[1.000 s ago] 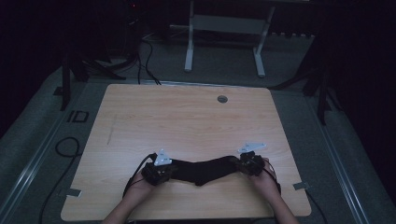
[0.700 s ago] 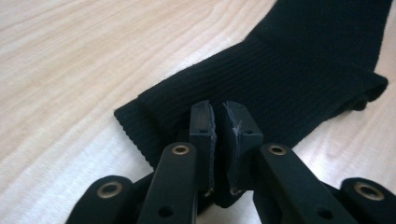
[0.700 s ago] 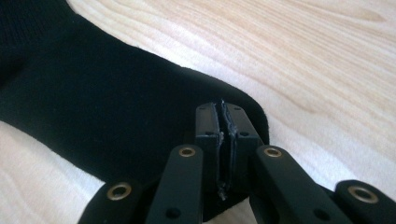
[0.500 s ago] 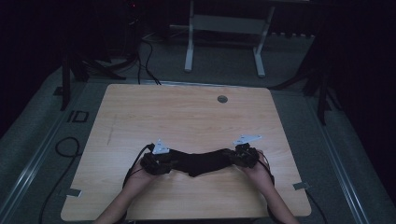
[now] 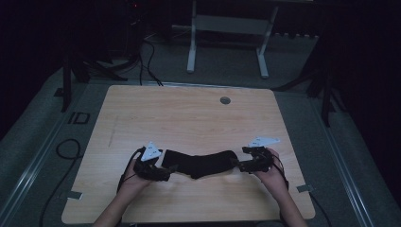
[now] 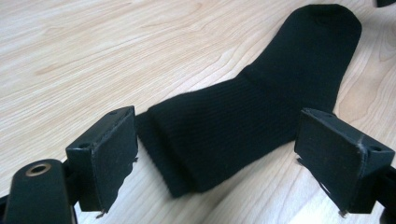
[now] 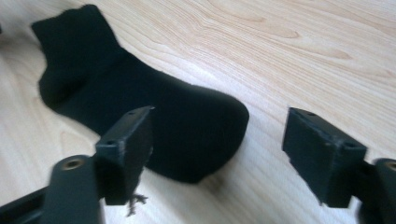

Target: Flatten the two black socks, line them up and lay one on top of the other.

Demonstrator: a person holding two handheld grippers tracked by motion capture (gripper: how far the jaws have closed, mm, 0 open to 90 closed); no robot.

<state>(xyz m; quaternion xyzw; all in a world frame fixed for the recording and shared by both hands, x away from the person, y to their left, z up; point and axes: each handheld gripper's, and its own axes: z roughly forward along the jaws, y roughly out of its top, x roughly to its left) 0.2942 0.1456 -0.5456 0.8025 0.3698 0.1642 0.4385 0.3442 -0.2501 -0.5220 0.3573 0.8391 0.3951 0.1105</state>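
High view: black sock [image 5: 201, 163] lies flat near the table's [image 5: 189, 118] near edge, between left gripper [image 5: 163, 169] and right gripper [image 5: 239, 164]
Left gripper view: jaws wide, just opened; cuff end lies between them, unpinched
Right gripper view: jaws wide, just opened; toe end before the left jaw, free

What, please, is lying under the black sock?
The sock lies flat on the wooden table; light wood shows all around it. Whatever might be beneath the cloth itself is covered.

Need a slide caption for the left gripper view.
Left gripper open, jaws just spread, above the cuff of a black sock lying flat on the wooden table.
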